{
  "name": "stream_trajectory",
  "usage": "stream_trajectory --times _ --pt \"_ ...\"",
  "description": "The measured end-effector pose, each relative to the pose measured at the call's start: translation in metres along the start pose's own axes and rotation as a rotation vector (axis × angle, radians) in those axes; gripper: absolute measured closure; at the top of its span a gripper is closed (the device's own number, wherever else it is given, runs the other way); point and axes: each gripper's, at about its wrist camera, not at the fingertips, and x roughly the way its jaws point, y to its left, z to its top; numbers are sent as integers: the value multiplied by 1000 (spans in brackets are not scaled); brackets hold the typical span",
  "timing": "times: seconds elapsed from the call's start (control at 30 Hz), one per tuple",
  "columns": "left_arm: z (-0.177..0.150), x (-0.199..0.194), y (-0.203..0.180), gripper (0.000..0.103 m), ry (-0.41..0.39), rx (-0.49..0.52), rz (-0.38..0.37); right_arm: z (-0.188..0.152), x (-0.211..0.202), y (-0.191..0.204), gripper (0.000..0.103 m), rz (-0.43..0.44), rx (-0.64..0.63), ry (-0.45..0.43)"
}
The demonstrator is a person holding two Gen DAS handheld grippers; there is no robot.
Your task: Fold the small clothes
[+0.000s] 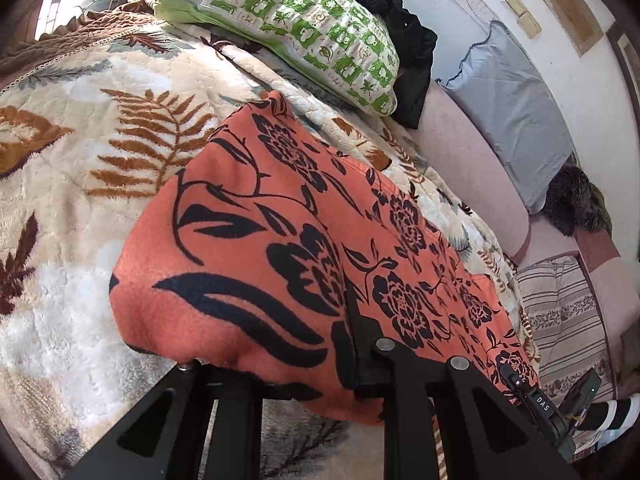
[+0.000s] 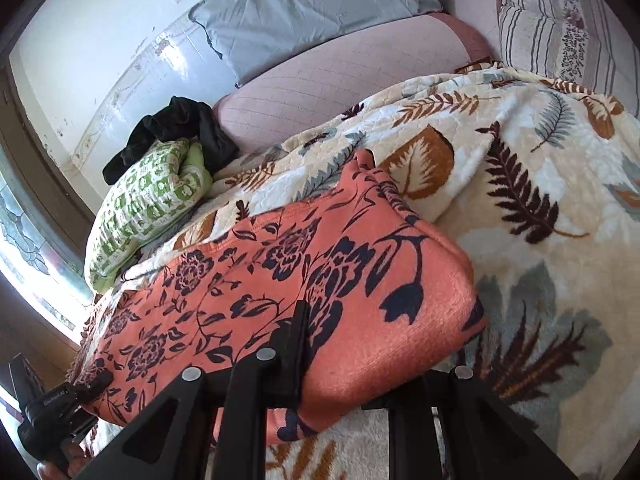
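Observation:
An orange garment with black flower print (image 1: 288, 240) lies on a leaf-patterned blanket (image 1: 80, 140); it also shows in the right wrist view (image 2: 320, 280). My left gripper (image 1: 280, 360) is at its near edge, with the cloth draped over one finger and the other finger (image 1: 352, 340) showing on top. My right gripper (image 2: 360, 360) is at the other near corner, one finger (image 2: 296, 344) on top of the cloth, the other hidden under it. The right gripper's body (image 1: 536, 404) shows at the garment's right end. Both look shut on the cloth.
A green-and-white pillow (image 1: 288, 28) and a black garment (image 1: 400, 40) lie at the head of the bed. A grey pillow (image 1: 512, 108), pink headboard (image 2: 340, 84) and striped cushion (image 2: 560, 32) stand along the wall. The blanket (image 2: 540, 200) spreads to the sides.

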Motion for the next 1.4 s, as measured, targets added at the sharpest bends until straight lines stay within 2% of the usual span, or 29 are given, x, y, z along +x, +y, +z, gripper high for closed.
stream_trajectory --times 0.03,0.1,0.2,0.27,0.3,0.33,0.43,0.5,0.53,0.7,0.83,0.87,0.9,0.93,1.0,1.1,1.2,1.3,1.4 --pt "-1 3 4 82 24 -11 12 -6 3 -3 84 -7 7 30" --pt "-3 6 17 69 83 -72 53 -17 10 -15 81 -14 54 89" --pt "0 -9 24 50 101 -102 124 -25 6 -20 77 -26 77 167" --pt "2 -28 22 36 64 -76 213 -28 -8 -21 62 -31 98 230" --pt "4 -38 21 35 25 -61 249 -30 -17 -22 43 -16 104 267" --pt "7 -48 19 35 -17 -41 284 -32 -29 -23 42 0 104 287" --pt "18 -73 12 32 -161 34 376 -28 -66 -10 42 -34 -15 234" --pt "23 -78 7 31 -217 74 421 -14 -80 2 42 -26 -75 150" --pt "25 -76 4 31 -229 92 414 -4 -80 8 42 -11 -86 120" --pt "23 -37 -19 31 -149 232 374 32 -19 33 52 -50 -145 65" --pt "16 6 -14 31 -25 270 502 36 45 20 59 -112 -114 138" --pt "15 14 -8 29 7 264 512 32 60 14 60 -140 -109 171" --pt "14 16 -4 26 11 247 502 28 70 7 60 -148 -101 195" --pt "15 14 -2 24 -4 239 497 27 69 6 60 -143 -102 175" --pt "15 14 -3 20 -12 273 510 35 66 15 59 -151 -139 175" --pt "15 15 -5 19 -20 279 522 50 68 36 59 -118 -187 132" --pt "14 17 -9 19 -25 295 537 64 96 57 59 -128 -202 153" --pt "16 19 -8 18 -27 302 538 67 148 67 58 -200 -217 265" --pt "17 19 -6 18 -23 295 530 72 164 86 58 -257 -268 258"
